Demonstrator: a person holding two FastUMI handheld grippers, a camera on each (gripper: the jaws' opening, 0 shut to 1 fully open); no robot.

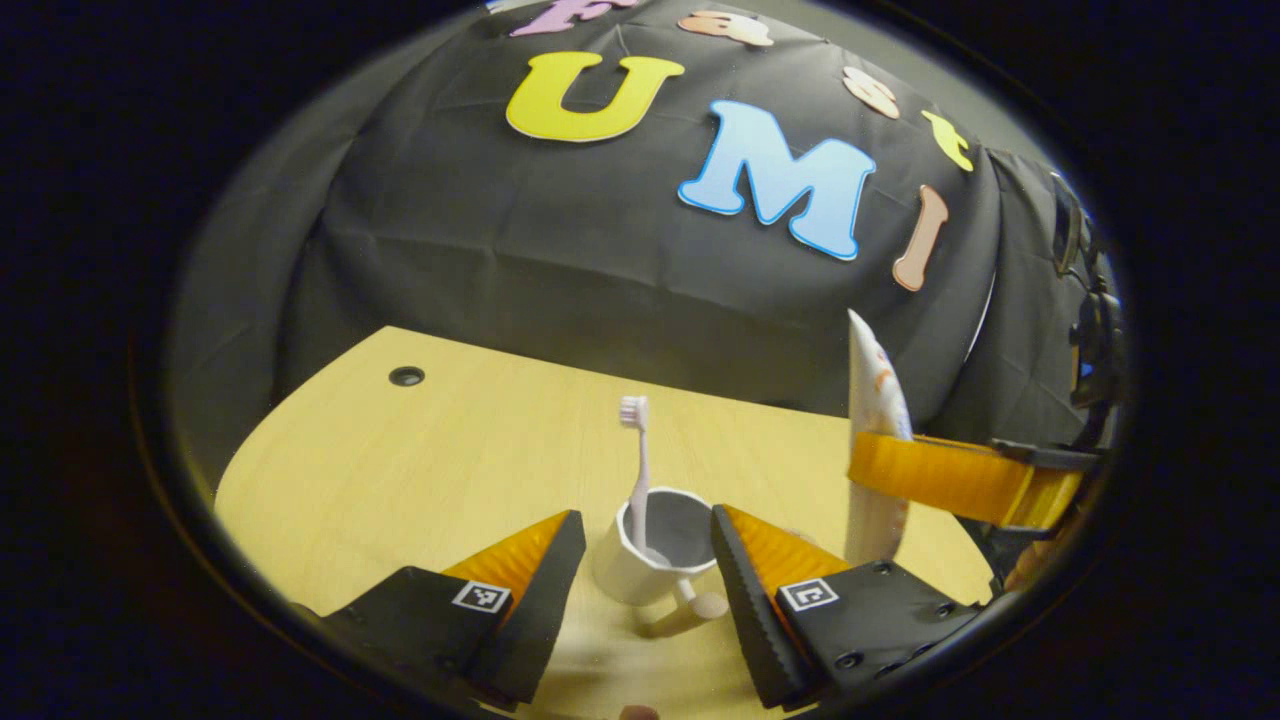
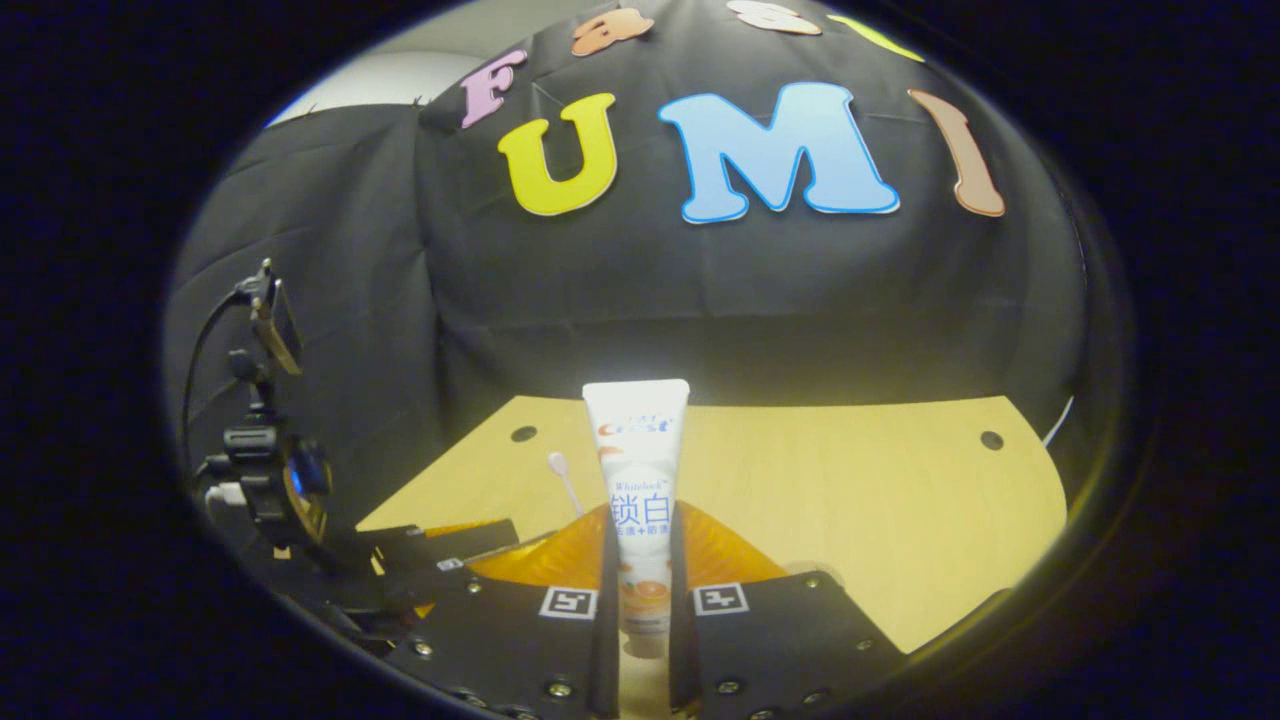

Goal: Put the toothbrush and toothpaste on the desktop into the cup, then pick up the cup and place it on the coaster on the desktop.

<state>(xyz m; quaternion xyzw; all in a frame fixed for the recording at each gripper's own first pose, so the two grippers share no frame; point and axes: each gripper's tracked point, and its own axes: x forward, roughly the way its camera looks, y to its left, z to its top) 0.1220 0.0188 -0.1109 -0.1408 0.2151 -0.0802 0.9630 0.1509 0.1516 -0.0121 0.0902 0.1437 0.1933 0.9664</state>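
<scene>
A white cup [image 1: 640, 570] with a grey inside stands on the wooden desktop [image 1: 430, 470], its handle toward me. A pale pink toothbrush [image 1: 637, 460] stands upright in it, head up. My left gripper [image 1: 645, 520] is open, with one finger on either side of the cup and neither touching it. To the right of the cup, my right gripper [image 1: 905, 472] is shut on a white toothpaste tube [image 1: 872, 400] held upright. In the right gripper view the toothpaste tube [image 2: 640, 480] rises between the fingers of my right gripper [image 2: 642, 515], and the toothbrush head [image 2: 557, 464] peeks up to its left.
The desktop has a round cable hole [image 1: 406, 376] at its far left and two such holes [image 2: 523, 434] [image 2: 991, 440] in the right gripper view. A black stand with cables [image 2: 255, 460] is at the left there. Black cloth walls close the back.
</scene>
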